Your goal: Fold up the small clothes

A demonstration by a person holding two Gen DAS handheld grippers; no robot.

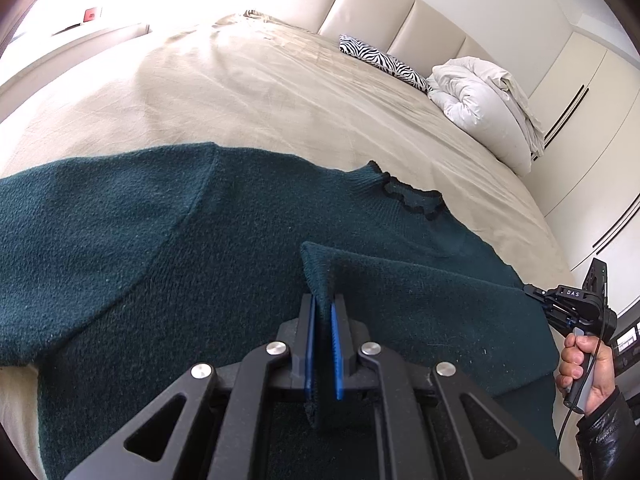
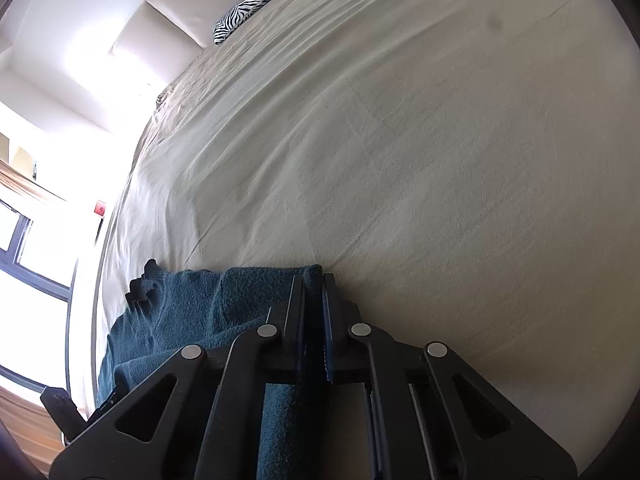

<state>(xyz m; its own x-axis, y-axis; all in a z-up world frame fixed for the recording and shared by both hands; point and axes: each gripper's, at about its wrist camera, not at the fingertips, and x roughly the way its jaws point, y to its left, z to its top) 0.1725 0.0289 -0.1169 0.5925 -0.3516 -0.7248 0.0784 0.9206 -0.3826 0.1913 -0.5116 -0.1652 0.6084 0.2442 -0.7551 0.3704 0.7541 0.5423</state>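
A dark teal knit sweater [image 1: 168, 264] lies spread on the beige bedsheet [image 1: 260, 92], its black-trimmed collar [image 1: 412, 196] pointing toward the headboard. My left gripper [image 1: 323, 308] is shut on a fold of the sweater's fabric, lifted a little over the body. My right gripper [image 2: 314, 280] is shut on another edge of the same sweater [image 2: 188, 308]; it also shows in the left wrist view [image 1: 536, 294] at the sweater's right edge, held by a hand.
A zebra-print pillow [image 1: 384, 62] and a rolled white duvet [image 1: 488, 108] lie near the padded headboard [image 1: 392, 12]. Wardrobe doors [image 1: 592, 92] stand on the right. A window [image 2: 24, 264] is beside the bed. Bare sheet [image 2: 440, 160] stretches beyond the sweater.
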